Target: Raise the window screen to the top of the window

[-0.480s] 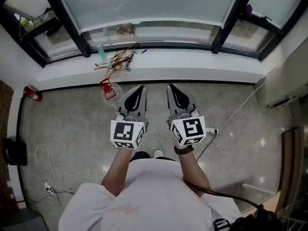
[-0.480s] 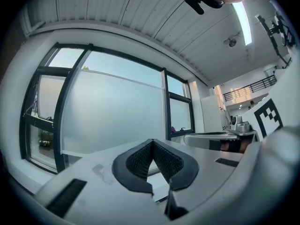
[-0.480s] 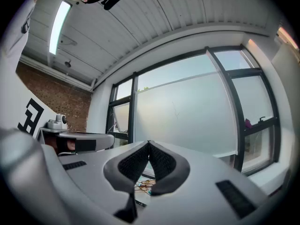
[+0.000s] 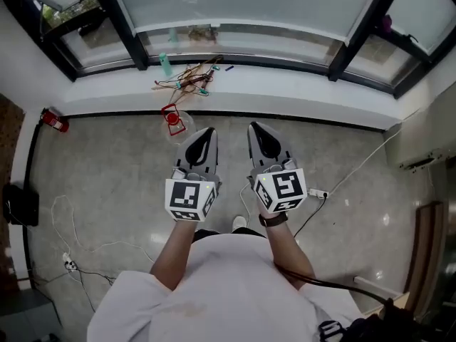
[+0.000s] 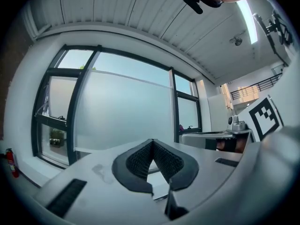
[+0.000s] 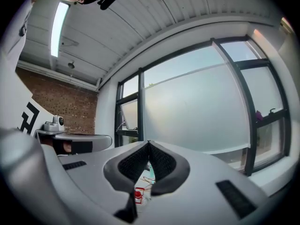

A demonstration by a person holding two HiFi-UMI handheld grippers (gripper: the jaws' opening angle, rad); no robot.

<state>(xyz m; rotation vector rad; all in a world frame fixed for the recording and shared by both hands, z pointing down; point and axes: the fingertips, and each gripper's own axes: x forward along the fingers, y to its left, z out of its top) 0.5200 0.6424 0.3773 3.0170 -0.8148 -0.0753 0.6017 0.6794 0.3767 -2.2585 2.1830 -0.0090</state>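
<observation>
Left gripper (image 4: pixel 208 130) — beside right gripper (image 4: pixel 255 127)

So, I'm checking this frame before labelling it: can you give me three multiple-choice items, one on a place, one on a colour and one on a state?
1. The tangle of wires lies: A on the floor; B on the window sill; C on a shelf.
2. The fire extinguisher is: A blue; B yellow; C red.
3. The left tool and right tool are: A shut and empty; B wide open; C shut on the screen.
Key: B, it rests on the sill's white top; C, its body is plainly red; A, each pair of pads meets with nothing between.
</observation>
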